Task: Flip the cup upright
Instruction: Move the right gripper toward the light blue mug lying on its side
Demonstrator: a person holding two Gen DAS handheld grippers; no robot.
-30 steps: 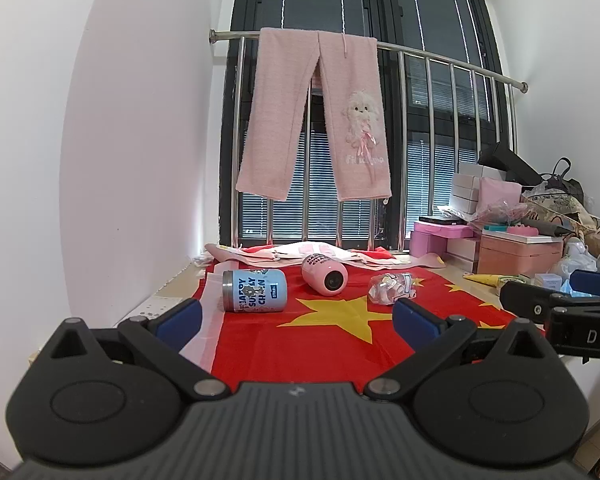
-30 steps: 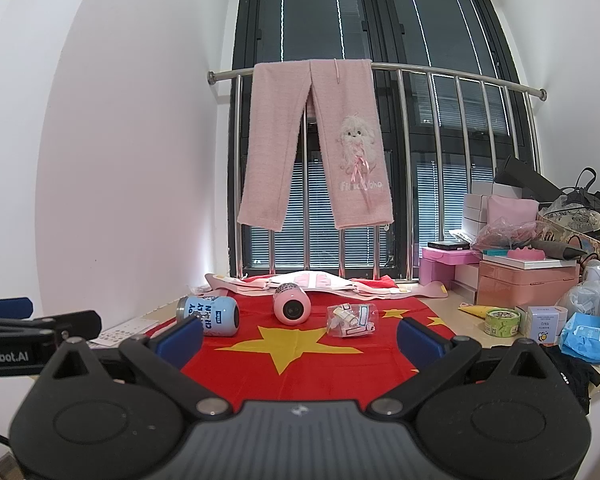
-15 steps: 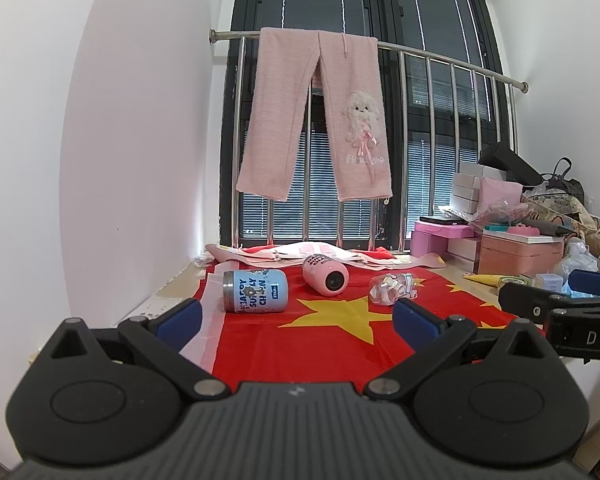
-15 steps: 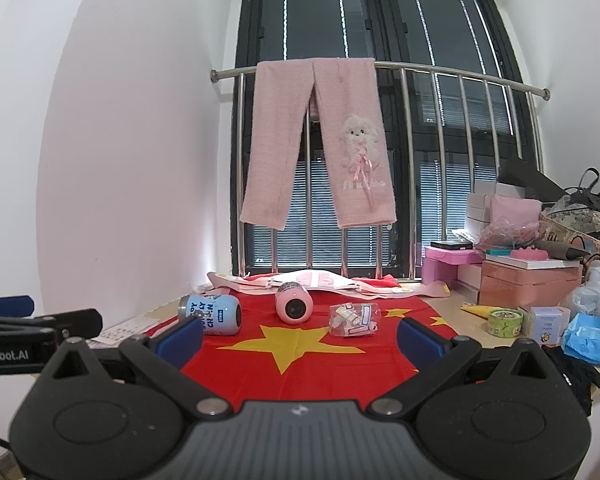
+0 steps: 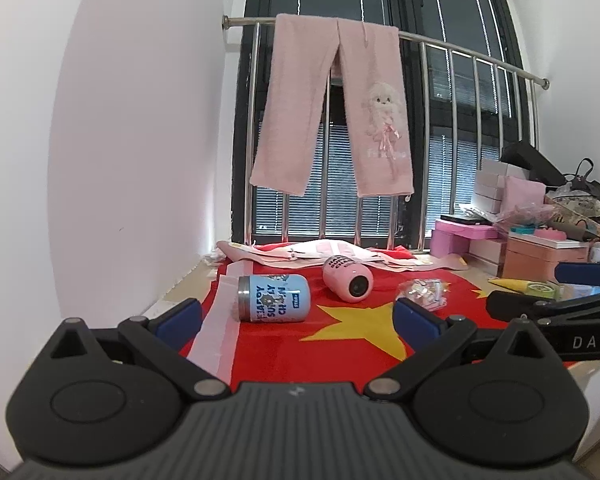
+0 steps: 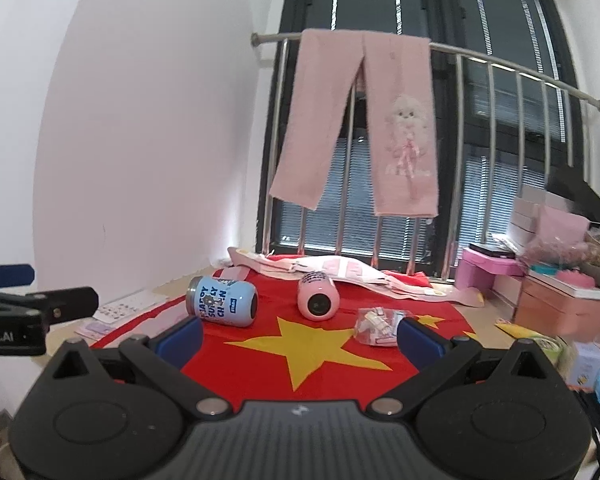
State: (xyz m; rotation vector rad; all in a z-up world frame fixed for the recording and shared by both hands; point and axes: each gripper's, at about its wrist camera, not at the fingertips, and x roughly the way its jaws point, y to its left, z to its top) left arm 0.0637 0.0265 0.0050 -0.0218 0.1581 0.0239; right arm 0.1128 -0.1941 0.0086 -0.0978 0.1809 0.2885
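Left wrist view: my left tool (image 5: 296, 316) has crept nearer since a second ago, jaws wide and empty. The blue cup (image 5: 273, 298) lies on its side on the red flag (image 5: 340, 344), ahead and a touch left of centre, the pink cup (image 5: 348, 283) just right of it.

Right wrist view: my right tool (image 6: 300, 336) has swung and closed in, also spread open with nothing held. Blue cup (image 6: 221, 300) sits left of the pink cup (image 6: 318, 302). Approach only; nothing flipped yet.
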